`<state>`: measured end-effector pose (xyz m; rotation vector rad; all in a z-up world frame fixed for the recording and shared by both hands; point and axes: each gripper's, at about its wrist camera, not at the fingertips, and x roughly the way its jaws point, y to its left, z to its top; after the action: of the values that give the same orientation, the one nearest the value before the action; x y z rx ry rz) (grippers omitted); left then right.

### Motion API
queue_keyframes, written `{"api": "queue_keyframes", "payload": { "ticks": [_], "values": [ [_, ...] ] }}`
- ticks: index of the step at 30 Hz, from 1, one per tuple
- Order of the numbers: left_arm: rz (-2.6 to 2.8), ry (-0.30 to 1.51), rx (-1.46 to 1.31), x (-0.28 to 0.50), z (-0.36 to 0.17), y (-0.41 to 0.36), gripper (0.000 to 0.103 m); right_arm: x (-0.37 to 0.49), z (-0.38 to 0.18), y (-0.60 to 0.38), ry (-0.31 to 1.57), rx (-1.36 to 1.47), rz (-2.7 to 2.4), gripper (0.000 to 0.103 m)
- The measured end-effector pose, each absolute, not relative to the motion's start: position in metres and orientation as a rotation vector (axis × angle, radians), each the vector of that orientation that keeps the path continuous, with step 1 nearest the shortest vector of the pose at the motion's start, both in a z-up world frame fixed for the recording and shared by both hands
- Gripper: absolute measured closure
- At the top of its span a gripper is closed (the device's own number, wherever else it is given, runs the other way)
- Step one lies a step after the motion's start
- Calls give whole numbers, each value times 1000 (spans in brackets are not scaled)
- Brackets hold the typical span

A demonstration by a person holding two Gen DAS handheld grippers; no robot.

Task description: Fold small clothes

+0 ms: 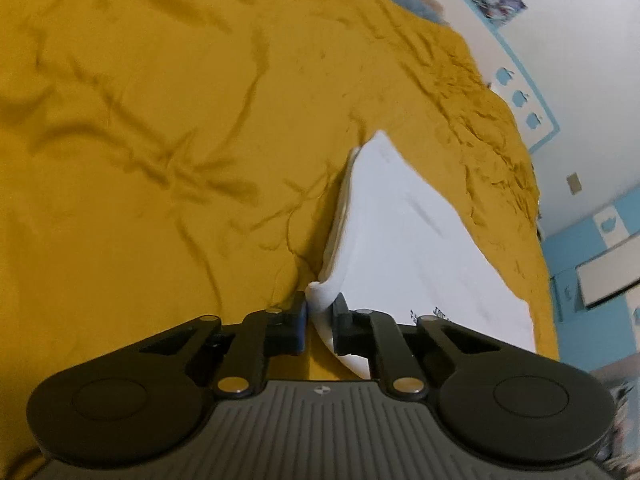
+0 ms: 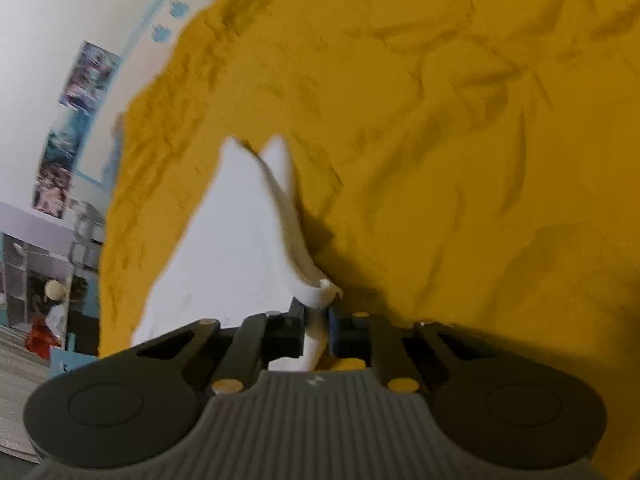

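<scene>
Over yellow sheet (image 1: 160, 120): both grippers (image 1: 322, 312) (image 2: 318, 312) pinching white garment (image 1: 400, 240).

Wrinkled mustard-yellow bedsheet (image 1: 160, 160) — white garment (image 1: 400, 240) spread on top

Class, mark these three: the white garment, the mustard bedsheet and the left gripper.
white garment (image 1: 400, 240), left wrist view, on its flat upper face.
mustard bedsheet (image 1: 160, 120), left wrist view, on a wrinkled open stretch.
left gripper (image 1: 320, 308), left wrist view, between fingertips pinching the garment.

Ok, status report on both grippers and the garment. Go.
Left hand-held gripper shut on white garment edge. Right hand-held gripper shut on its edge. Garment on yellow bedsheet. Nothing in the way.
</scene>
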<state>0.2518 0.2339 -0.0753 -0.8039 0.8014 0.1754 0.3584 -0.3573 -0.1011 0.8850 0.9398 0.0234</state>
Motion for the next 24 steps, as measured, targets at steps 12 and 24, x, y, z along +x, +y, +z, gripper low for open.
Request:
{"api": "queue_keyframes", "payload": {
  "ticks": [12, 24],
  "values": [
    [170, 784, -516, 206, -1, 192, 92, 282, 7, -373, 857, 753, 88, 103],
    [195, 1009, -385, 186, -65, 173, 90, 231, -47, -372, 1044, 595, -21, 103]
  ]
}}
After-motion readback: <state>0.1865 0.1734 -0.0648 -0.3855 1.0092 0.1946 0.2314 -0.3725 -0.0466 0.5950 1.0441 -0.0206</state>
